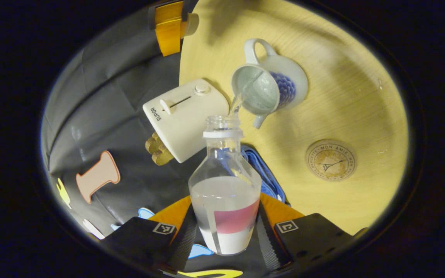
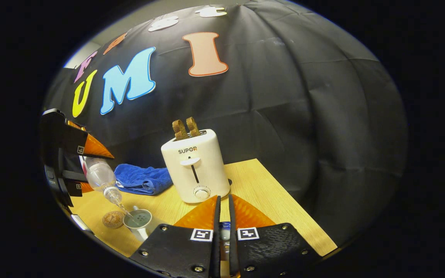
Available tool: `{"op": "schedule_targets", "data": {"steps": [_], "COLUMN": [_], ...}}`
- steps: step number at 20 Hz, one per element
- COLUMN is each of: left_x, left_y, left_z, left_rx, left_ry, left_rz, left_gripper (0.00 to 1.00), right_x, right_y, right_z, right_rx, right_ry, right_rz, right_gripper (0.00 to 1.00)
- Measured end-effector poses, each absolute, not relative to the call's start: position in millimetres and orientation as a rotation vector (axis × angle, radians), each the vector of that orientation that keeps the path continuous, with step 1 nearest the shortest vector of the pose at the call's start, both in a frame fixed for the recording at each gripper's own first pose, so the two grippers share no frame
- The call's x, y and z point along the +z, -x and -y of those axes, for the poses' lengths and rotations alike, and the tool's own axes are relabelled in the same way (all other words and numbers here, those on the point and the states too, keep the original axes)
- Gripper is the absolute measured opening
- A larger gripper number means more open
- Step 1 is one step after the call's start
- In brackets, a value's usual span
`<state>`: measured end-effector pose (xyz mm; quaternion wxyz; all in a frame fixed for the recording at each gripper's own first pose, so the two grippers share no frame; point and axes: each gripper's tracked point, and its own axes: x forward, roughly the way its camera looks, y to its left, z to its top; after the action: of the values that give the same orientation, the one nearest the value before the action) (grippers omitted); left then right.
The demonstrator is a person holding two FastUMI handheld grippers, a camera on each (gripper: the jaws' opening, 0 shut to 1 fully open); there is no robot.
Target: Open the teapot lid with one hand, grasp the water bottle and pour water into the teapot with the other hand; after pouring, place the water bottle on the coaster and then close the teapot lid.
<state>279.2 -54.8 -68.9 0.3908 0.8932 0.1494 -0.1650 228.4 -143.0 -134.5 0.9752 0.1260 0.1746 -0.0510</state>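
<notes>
Where right gripper (image 2: pixel 222 231) pinches, lid (image 2: pixel 225 233) barely shows.

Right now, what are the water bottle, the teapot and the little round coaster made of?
The water bottle looks like clear plastic: you see the water through it, and it has a white screw neck. The teapot looks like glazed ceramic: white and shiny, with a blue pattern on its side. The coaster is probably cork or wood: matte tan with a printed design; the picture can't settle which.
</notes>
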Motion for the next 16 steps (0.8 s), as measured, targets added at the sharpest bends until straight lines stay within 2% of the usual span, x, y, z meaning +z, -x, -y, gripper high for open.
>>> {"op": "schedule_targets", "data": {"steps": [16], "left_x": [-49.6], "left_y": [-282.1], "left_z": [73.0], "left_rx": [-0.357], "left_ry": [-2.524], "left_rz": [-0.247], "left_gripper": [0.84], "right_x": [-126.7], "right_y": [-225.6], "right_z": [147.4], "right_rx": [-0.108], "right_ry": [-0.26], "right_rz": [-0.334], "right_gripper": [0.09]}}
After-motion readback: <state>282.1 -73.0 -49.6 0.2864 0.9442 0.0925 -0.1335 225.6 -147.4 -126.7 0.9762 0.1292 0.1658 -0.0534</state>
